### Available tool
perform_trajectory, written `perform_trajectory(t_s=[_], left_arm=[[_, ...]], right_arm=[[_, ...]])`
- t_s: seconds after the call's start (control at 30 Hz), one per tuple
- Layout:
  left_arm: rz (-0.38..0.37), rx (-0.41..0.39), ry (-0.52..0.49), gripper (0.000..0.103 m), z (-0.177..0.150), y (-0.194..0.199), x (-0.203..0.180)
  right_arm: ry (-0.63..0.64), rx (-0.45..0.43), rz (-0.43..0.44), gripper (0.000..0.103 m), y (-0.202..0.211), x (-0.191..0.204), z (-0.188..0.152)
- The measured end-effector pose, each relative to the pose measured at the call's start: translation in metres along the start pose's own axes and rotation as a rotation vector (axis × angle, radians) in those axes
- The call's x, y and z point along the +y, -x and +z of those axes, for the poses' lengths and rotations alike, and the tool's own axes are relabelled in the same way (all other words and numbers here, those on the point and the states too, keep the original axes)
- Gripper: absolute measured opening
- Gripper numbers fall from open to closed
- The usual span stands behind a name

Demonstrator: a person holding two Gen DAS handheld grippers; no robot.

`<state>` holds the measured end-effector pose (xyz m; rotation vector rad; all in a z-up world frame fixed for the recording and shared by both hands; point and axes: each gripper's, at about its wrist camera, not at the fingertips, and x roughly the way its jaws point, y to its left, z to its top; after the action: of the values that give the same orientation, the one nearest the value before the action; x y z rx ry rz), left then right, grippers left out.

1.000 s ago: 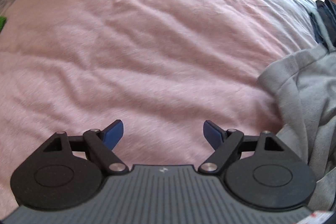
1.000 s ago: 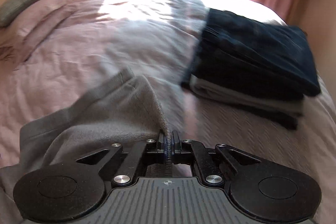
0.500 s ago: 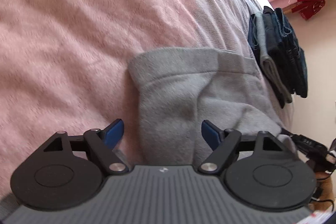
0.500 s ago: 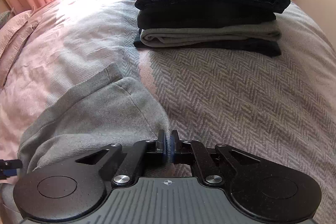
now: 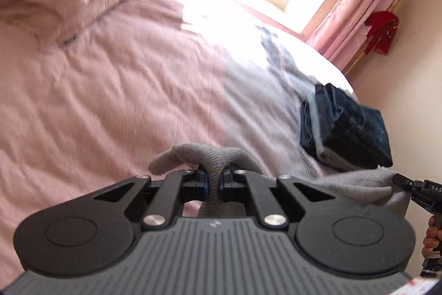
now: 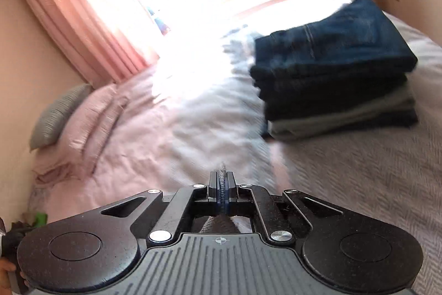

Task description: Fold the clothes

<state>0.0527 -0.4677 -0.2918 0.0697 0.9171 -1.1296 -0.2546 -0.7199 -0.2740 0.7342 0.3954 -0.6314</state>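
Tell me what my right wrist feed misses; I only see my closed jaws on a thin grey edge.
Observer: The left gripper has just closed on a bunched fold of the same grey garment.
Operator: Confirm the other end.
Observer: In the left wrist view, the right gripper pinches the cloth's far corner, and the fabric spans between both grippers.
Operator: Report what's off to the side.
Observer: A red cloth hangs by the pink curtain, past the stack of folded jeans.

The left gripper (image 5: 213, 184), jaws just closed, and the right gripper (image 6: 221, 194) both pinch grey knit fabric (image 5: 212, 156).
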Motion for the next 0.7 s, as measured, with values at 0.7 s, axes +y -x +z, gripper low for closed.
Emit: perform_trajectory(t_s=[0.7], left_arm=[[0.101, -0.694, -0.391, 0.005, 0.154, 0.431, -0.065]], right_arm=[[0.343, -0.395, 0.621, 0.000, 0.216, 0.249, 0.054]])
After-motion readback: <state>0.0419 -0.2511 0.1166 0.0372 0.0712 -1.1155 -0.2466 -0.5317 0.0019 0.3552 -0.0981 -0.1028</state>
